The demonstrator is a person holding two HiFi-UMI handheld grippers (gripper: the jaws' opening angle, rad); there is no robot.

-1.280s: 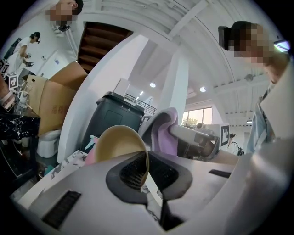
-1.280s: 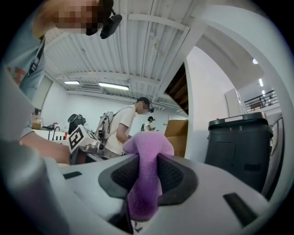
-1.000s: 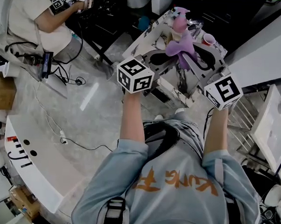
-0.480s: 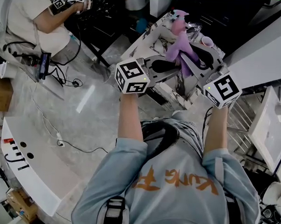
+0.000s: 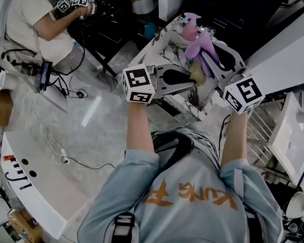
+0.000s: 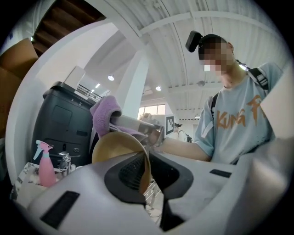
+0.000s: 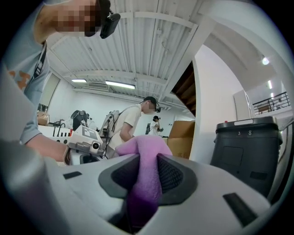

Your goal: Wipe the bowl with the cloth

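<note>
A tan bowl (image 6: 117,149) is held on edge, its rim pinched between the jaws of my left gripper (image 6: 146,176). In the head view the bowl (image 5: 197,71) shows as a tan patch at the tip of the left gripper (image 5: 190,81). My right gripper (image 7: 146,176) is shut on a purple cloth (image 7: 147,153), which bulges out above its pads. From the head view the cloth (image 5: 199,45) hangs at the right gripper (image 5: 209,59), just above the bowl. In the left gripper view the cloth (image 6: 104,112) lies against the bowl's upper edge.
A marble-patterned table (image 5: 163,46) lies under both grippers, with a pink spray bottle (image 5: 189,24) on it. A black bin (image 7: 245,147) and a cardboard box (image 7: 181,135) stand beyond. A seated person (image 5: 31,17) works at the far left. Cables trail over the floor (image 5: 86,120).
Both grippers have moved forward over the table and closer together. The left gripper has swung right with the bowl, and the cloth now sits at the bowl's edge.
</note>
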